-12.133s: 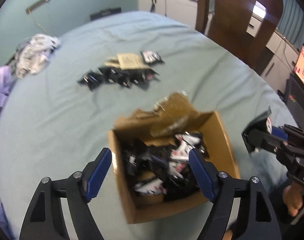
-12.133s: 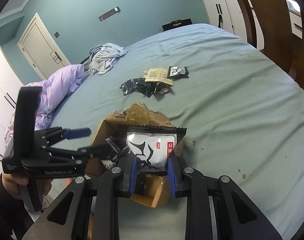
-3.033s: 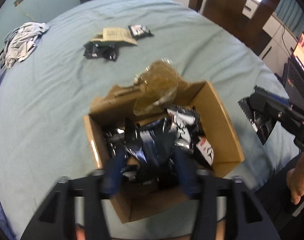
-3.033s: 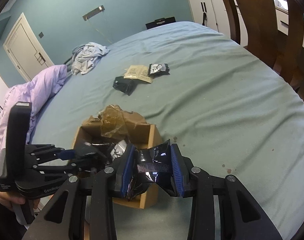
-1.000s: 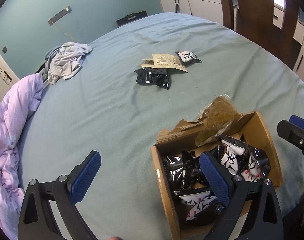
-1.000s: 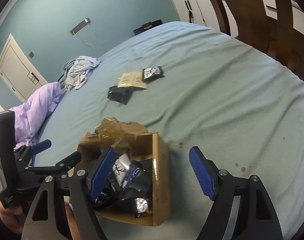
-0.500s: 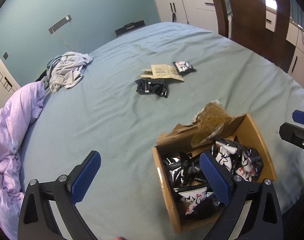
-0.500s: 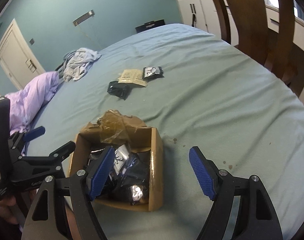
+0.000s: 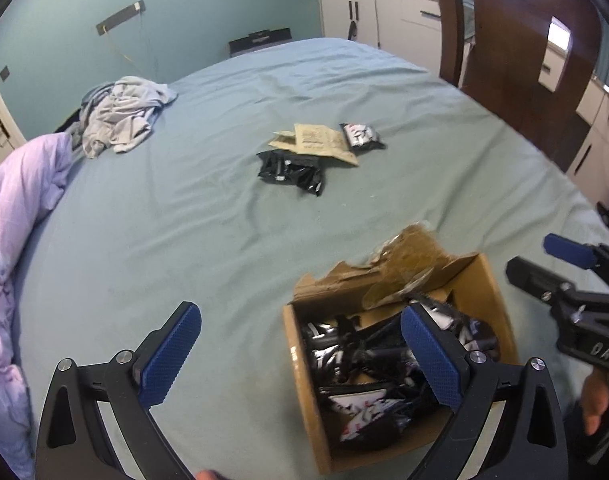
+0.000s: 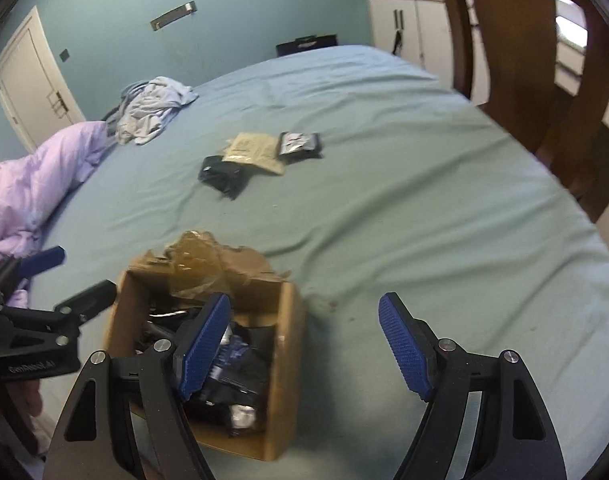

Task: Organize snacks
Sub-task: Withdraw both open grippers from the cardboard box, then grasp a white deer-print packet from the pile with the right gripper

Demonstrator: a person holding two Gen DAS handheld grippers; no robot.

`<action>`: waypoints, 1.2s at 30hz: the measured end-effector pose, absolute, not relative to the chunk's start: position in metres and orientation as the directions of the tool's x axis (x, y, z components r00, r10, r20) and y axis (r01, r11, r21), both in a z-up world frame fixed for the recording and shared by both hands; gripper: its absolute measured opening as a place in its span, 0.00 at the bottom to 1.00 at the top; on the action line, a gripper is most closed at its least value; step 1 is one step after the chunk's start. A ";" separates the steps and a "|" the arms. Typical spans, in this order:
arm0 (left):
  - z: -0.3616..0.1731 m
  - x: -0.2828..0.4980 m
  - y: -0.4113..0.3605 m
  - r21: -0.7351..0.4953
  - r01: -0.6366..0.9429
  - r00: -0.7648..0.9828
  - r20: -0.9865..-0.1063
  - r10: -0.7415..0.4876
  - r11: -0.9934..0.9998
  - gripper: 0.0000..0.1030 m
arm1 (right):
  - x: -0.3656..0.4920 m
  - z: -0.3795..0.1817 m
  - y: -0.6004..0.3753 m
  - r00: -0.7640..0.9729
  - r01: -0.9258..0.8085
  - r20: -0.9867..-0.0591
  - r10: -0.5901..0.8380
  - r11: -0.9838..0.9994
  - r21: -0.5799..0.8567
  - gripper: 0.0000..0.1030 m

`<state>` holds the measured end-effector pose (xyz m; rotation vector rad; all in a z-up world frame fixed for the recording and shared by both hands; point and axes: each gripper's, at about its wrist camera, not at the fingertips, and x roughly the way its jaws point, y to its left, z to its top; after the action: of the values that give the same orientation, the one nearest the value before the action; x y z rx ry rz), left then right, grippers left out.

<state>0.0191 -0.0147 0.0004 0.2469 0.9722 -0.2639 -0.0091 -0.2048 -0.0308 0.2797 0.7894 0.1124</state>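
Note:
An open cardboard box (image 9: 300,380) (image 10: 286,364) sits on the teal bed, filled with several black and white snack packets (image 9: 364,360) (image 10: 240,372). Farther up the bed lie a crumpled black packet (image 9: 292,170) (image 10: 224,174), a tan packet (image 9: 316,142) (image 10: 252,150) and a black and white packet (image 9: 360,136) (image 10: 298,144). My left gripper (image 9: 300,340) (image 10: 72,276) hovers open and empty over the box's left wall. My right gripper (image 10: 304,340) (image 9: 540,258) is open and empty over the box's right wall.
A purple duvet (image 9: 20,208) is bunched along the bed's left side, with a pile of grey clothes (image 9: 120,114) behind it. A dark wooden chair (image 9: 516,60) stands at the bed's right edge, with white cabinets (image 9: 384,20) beyond. A door (image 10: 28,80) is at the far left.
Both views have tilted a little as the grippers rolled, and the right gripper has lifted slightly. Both stay open and empty. The box and loose packets lie as before.

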 end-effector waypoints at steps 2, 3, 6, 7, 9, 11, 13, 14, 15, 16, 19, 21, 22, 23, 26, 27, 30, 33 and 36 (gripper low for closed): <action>0.002 0.021 -0.015 0.068 0.324 0.532 -0.838 -0.122 0.943 0.99 | -0.007 -0.028 -0.204 0.710 -0.020 -0.671 0.215 0.958 0.285 0.74; 0.003 0.023 -0.015 0.057 0.321 0.529 -0.839 -0.129 0.945 0.99 | -0.007 -0.028 -0.204 0.715 -0.032 -0.665 0.215 0.961 0.276 0.74; 0.005 0.029 -0.015 0.018 0.306 0.523 -0.838 -0.152 0.952 0.99 | -0.004 -0.032 -0.205 0.712 -0.045 -0.670 0.210 0.966 0.255 0.74; 0.005 0.031 -0.015 0.006 0.299 0.520 -0.840 -0.158 0.954 0.99 | -0.001 -0.033 -0.206 0.711 -0.053 -0.670 0.213 0.966 0.252 0.74; 0.003 0.036 -0.016 -0.012 0.293 0.507 -0.846 -0.166 0.956 0.99 | 0.004 -0.034 -0.207 0.711 -0.061 -0.670 0.213 0.968 0.244 0.74; -0.001 0.039 -0.018 -0.013 0.292 0.498 -0.852 -0.163 0.956 0.99 | 0.008 -0.036 -0.210 0.708 -0.064 -0.671 0.217 0.967 0.246 0.74; -0.004 0.040 -0.021 0.007 0.300 0.489 -0.860 -0.148 0.954 0.99 | 0.010 -0.036 -0.213 0.703 -0.060 -0.673 0.227 0.963 0.263 0.74; -0.006 0.040 -0.023 0.018 0.306 0.487 -0.862 -0.140 0.952 0.99 | 0.011 -0.037 -0.216 0.699 -0.056 -0.675 0.237 0.959 0.278 0.74; -0.006 0.039 -0.024 0.021 0.311 0.487 -0.862 -0.140 0.950 0.99 | 0.012 -0.037 -0.218 0.696 -0.053 -0.676 0.242 0.956 0.288 0.74; -0.005 0.038 -0.025 0.018 0.317 0.487 -0.861 -0.146 0.948 0.99 | 0.012 -0.037 -0.220 0.694 -0.048 -0.675 0.250 0.952 0.302 0.74; -0.001 0.036 -0.025 0.002 0.324 0.488 -0.857 -0.165 0.946 0.99 | 0.011 -0.037 -0.226 0.697 -0.033 -0.670 0.256 0.945 0.326 0.74; 0.001 0.035 -0.024 -0.006 0.325 0.490 -0.854 -0.174 0.946 0.99 | 0.011 -0.038 -0.227 0.697 -0.022 -0.672 0.251 0.944 0.329 0.74; 0.001 0.035 -0.024 -0.009 0.325 0.489 -0.854 -0.176 0.946 0.99 | 0.011 -0.039 -0.227 0.696 -0.017 -0.674 0.248 0.944 0.330 0.74; 0.000 0.036 -0.023 -0.010 0.325 0.486 -0.856 -0.176 0.946 0.99 | 0.010 -0.039 -0.227 0.695 -0.012 -0.675 0.246 0.944 0.331 0.74; -0.006 0.038 -0.021 -0.006 0.317 0.461 -0.873 -0.160 0.948 0.99 | 0.010 -0.039 -0.227 0.689 0.001 -0.684 0.240 0.943 0.332 0.74; -0.009 0.038 -0.021 -0.007 0.320 0.446 -0.881 -0.157 0.948 0.99 | 0.009 -0.039 -0.227 0.688 0.005 -0.685 0.238 0.943 0.333 0.74; -0.016 0.038 -0.016 -0.032 0.324 0.408 -0.897 -0.170 0.946 0.99 | 0.009 -0.038 -0.227 0.683 0.020 -0.692 0.232 0.942 0.336 0.74; -0.014 0.038 -0.011 -0.059 0.321 0.397 -0.898 -0.191 0.945 0.99 | 0.014 -0.039 -0.224 0.656 0.022 -0.713 0.246 0.939 0.344 0.74; -0.009 0.040 -0.002 -0.107 0.302 0.396 -0.890 -0.226 0.947 0.99 | 0.034 -0.034 -0.221 0.618 0.013 -0.742 0.262 0.940 0.342 0.74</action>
<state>0.0401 -0.0021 -0.0086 0.0760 1.1144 -0.3352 0.0337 -0.2210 -0.0345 0.3306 0.8976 0.1463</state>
